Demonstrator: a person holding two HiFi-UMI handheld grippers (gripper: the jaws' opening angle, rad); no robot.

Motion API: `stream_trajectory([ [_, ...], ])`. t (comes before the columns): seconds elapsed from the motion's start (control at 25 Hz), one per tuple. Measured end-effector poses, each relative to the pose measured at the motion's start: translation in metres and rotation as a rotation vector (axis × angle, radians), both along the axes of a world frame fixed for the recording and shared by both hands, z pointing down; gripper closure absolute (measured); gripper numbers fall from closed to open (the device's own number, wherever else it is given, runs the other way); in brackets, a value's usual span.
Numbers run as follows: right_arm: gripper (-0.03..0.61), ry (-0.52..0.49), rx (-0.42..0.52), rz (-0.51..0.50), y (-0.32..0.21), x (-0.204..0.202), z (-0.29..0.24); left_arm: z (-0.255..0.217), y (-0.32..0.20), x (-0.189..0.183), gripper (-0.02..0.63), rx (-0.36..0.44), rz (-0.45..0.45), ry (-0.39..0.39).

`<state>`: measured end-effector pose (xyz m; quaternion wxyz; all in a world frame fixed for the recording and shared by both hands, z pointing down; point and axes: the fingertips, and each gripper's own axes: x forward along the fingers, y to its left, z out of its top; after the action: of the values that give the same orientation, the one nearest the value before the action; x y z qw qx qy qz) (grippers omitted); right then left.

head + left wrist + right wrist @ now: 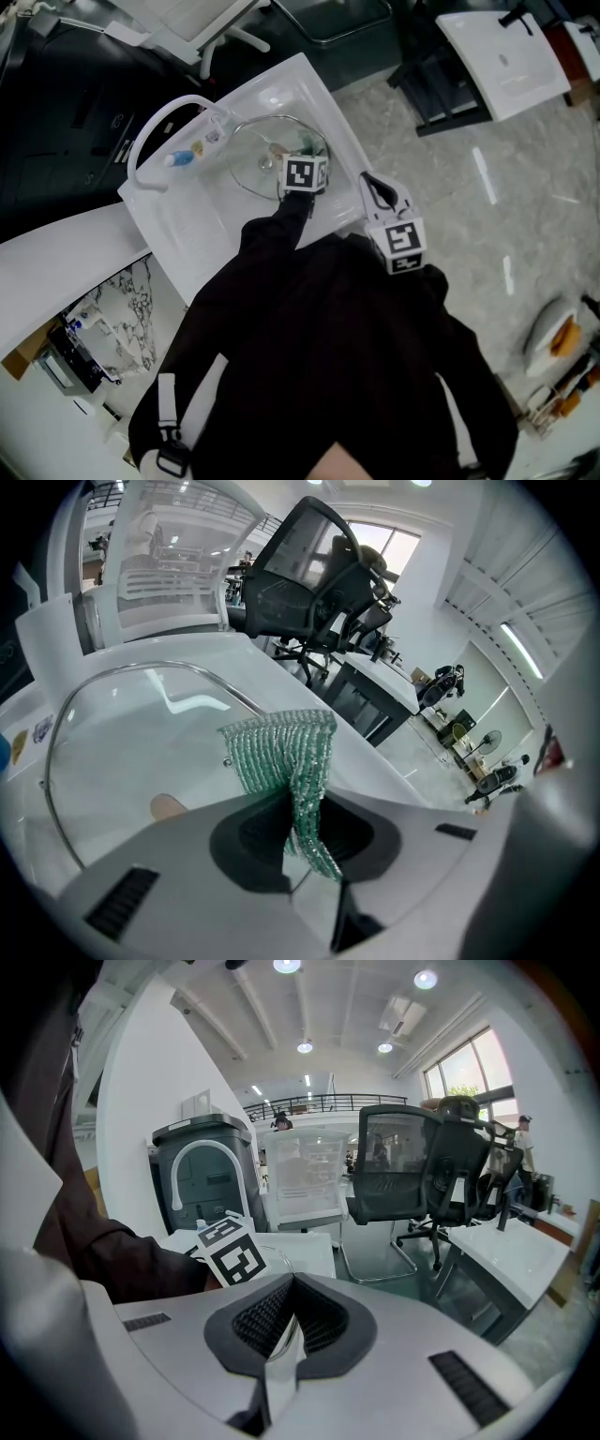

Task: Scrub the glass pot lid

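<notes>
With the left tool (300,803) clamped on the green mesh scrubber (281,747) and the glass pot lid (141,733) lying just ahead of it in the sink (187,234), press flat and sweep in overlapping strokes; the right tool (286,1321), closed on nothing, could steady the rim.

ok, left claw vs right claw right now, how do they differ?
Load: the left claw pinches a green mesh scrub cloth; the right claw is shut on nothing.
Place: the left claw is over the glass lid in the white sink; the right claw hangs beside the sink's rim, off the lid.
Shared: both are closed.
</notes>
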<state>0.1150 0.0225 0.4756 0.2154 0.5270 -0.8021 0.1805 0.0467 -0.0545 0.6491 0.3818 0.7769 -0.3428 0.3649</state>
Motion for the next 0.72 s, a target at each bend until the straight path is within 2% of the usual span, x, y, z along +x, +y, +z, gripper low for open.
stream_trajectory([
  [0.16,0.577,-0.002,0.002,-0.015,0.0,-0.003,-0.001,-0.006,0.0,0.003,0.548,0.009,0.007,0.03],
  [0.36,0.575,-0.02,0.008,-0.043,-0.004,-0.014,-0.002,-0.016,0.008,-0.013,0.548,0.013,0.003,0.035],
  [0.72,0.577,-0.039,0.002,-0.148,-0.009,-0.051,-0.001,-0.037,0.006,-0.065,0.548,0.032,-0.114,0.074],
])
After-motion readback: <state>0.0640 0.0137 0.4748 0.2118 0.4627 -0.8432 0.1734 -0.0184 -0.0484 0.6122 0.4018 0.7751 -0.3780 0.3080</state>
